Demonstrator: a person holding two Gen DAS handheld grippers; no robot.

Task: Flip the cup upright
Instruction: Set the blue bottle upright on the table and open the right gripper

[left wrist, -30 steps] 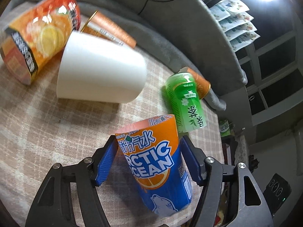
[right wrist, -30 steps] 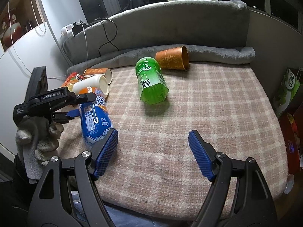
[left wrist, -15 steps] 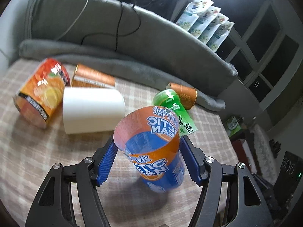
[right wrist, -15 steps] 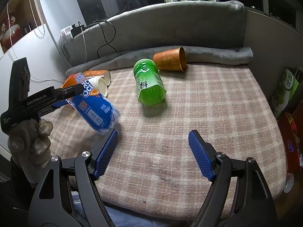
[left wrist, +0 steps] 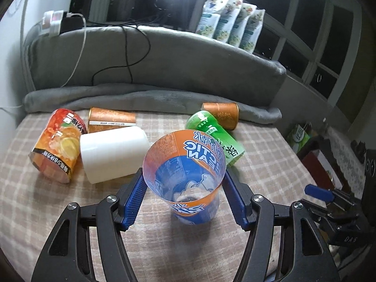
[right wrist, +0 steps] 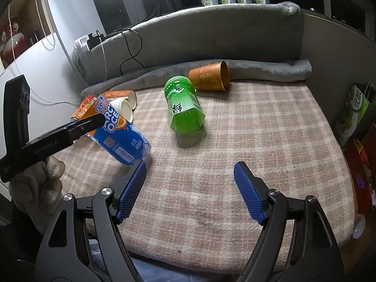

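My left gripper is shut on the blue and orange Arctic Ocean cup, held near its rim with the mouth toward the camera. In the right wrist view the cup is tilted, its base low at the plaid mat, its mouth up to the left. My right gripper is open and empty above the mat's front edge, its left finger just below the cup's base.
On the plaid mat lie a green cup, a gold cup, a white cup, an orange fruit cup and another gold cup. A grey blanket lines the back; boxes stand right.
My left gripper has swung the Arctic Ocean cup from mouth-down toward mouth-up, and its base has come down toward the mat. The right gripper has stayed still.
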